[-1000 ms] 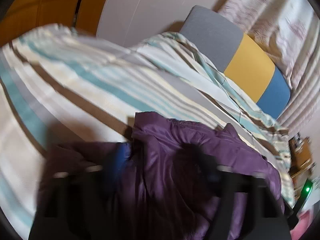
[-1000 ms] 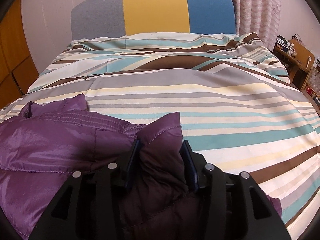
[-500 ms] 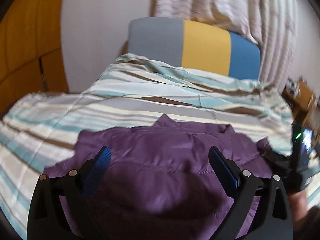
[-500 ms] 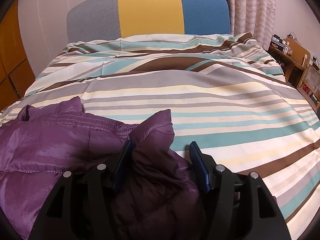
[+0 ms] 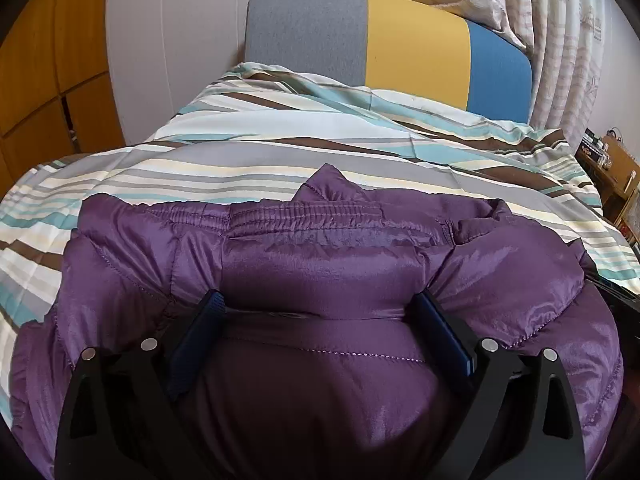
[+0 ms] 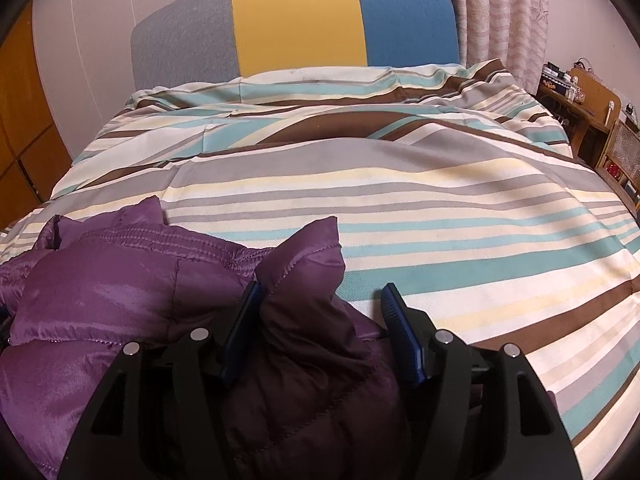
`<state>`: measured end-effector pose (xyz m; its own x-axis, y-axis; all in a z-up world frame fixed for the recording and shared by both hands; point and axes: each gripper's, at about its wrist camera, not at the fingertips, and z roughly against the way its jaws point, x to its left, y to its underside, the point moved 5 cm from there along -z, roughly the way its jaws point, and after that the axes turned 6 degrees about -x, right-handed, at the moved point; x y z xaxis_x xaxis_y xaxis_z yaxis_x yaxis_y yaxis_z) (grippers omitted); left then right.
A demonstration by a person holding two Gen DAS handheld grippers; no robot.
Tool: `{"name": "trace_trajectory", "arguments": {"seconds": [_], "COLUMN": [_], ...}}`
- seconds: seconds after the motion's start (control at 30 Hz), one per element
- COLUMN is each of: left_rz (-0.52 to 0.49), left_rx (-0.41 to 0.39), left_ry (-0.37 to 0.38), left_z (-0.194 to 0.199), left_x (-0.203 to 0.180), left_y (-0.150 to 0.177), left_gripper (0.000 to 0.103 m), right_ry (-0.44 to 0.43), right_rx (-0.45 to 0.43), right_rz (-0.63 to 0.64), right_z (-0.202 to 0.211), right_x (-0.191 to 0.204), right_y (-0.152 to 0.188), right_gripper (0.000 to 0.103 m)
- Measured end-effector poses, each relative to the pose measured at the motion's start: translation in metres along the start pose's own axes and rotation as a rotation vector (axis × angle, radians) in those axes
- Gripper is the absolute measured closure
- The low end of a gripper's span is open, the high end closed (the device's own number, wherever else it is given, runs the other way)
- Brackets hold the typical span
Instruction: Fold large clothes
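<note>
On the striped bed (image 6: 440,200), we work a purple puffer jacket (image 5: 320,264) lying bunched near the foot. Our left tool (image 5: 318,312) stands wide open, pressed over the jacket's middle; our right tool (image 6: 320,300) is parted around a raised corner without clamping it. We judge a fold just laid; next we need fresh grips at the edges.

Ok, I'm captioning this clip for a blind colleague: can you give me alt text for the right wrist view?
The right gripper is open, its blue fingers straddling a puffed corner of a purple quilted jacket lying on a striped duvet. Behind the bed stands a grey, yellow and blue headboard, with curtains and a cluttered wooden shelf to the right.
</note>
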<state>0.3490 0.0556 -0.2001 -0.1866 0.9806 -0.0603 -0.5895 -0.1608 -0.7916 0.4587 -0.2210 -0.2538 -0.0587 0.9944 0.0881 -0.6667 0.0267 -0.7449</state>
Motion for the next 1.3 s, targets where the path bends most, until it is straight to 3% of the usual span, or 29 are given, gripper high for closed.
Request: {"name": "trace_trajectory", "arguments": {"seconds": [0.27, 0.4, 0.5, 0.77, 0.87, 1.17, 1.3], "left_rz": [0.004, 0.01, 0.018, 0.056, 0.053, 0.036, 0.043], "left_rx": [0.004, 0.003, 0.001, -0.005, 0.0, 0.076, 0.057], "left_ry": [0.003, 0.007, 0.013, 0.034, 0.03, 0.031, -0.091], "left_z": [0.001, 0.002, 0.002, 0.004, 0.004, 0.014, 0.022], "left_x": [0.0, -0.001, 0.0, 0.004, 0.004, 0.007, 0.04], "left_y": [0.002, 0.001, 0.001, 0.001, 0.001, -0.004, -0.021], "left_gripper": [0.007, 0.007, 0.007, 0.006, 0.005, 0.005, 0.005], "right_ry": [-0.028, -0.179, -0.253, -0.231, -0.198, -0.209, -0.221], "right_rx": [-0.167, -0.241, -0.175, 0.017, 0.013, 0.004, 0.002], "right_rz": [0.097, 0.131, 0.176, 0.181, 0.212, 0.198, 0.187], "right_z": [0.064, 0.105, 0.093, 0.02, 0.014, 0.014, 0.016], "right_x": [0.028, 0.072, 0.106, 0.117, 0.122, 0.118, 0.116], "right_y": [-0.013, -0.014, -0.006, 0.016, 0.019, 0.022, 0.022], "right_gripper": [0.039, 0.039, 0.039, 0.038, 0.037, 0.036, 0.036]}}
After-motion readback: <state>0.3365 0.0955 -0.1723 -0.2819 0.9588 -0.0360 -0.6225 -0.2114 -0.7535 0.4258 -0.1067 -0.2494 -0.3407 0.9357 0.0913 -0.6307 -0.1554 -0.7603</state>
